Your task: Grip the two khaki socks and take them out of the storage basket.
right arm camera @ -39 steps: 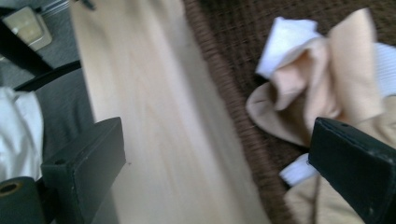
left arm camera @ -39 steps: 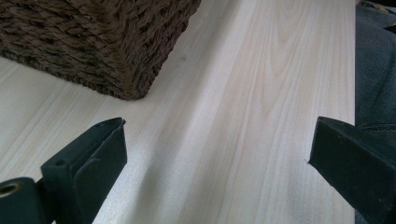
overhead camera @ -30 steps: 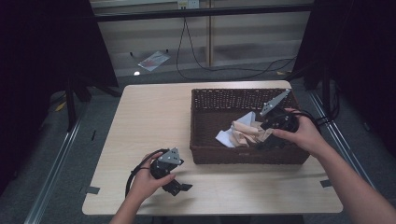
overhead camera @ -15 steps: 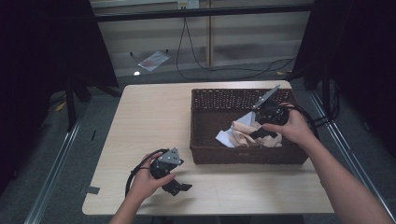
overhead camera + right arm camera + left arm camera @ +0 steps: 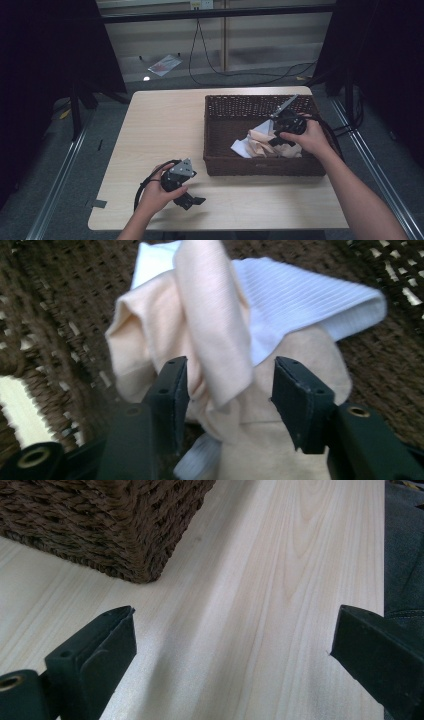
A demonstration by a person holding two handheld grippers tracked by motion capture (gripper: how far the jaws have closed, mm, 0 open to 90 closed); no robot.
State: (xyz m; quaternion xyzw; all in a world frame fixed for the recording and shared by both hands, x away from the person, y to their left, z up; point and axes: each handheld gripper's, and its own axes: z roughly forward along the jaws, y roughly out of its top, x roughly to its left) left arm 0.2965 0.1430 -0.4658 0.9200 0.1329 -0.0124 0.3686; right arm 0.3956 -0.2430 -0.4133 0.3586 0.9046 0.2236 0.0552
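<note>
A pale wooden table (image 5: 165,130) is lying under my hands. My right gripper (image 5: 227,390) is reaching down into the dark brown woven wicker basket (image 5: 260,167), its jaws standing apart around a raised fold of the crumpled peach cloth (image 5: 210,335) — a white ribbed cloth (image 5: 305,300) is lying just behind it. My left gripper (image 5: 232,645) is resting on the table near the basket's corner (image 5: 145,555), jaws gaping wide, gripping nothing.

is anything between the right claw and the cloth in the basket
Nothing visible. The right claw is already inside the brown woven wicker basket, its jaws apart on either side of a raised fold of the crumpled peach and white cloth.
</note>
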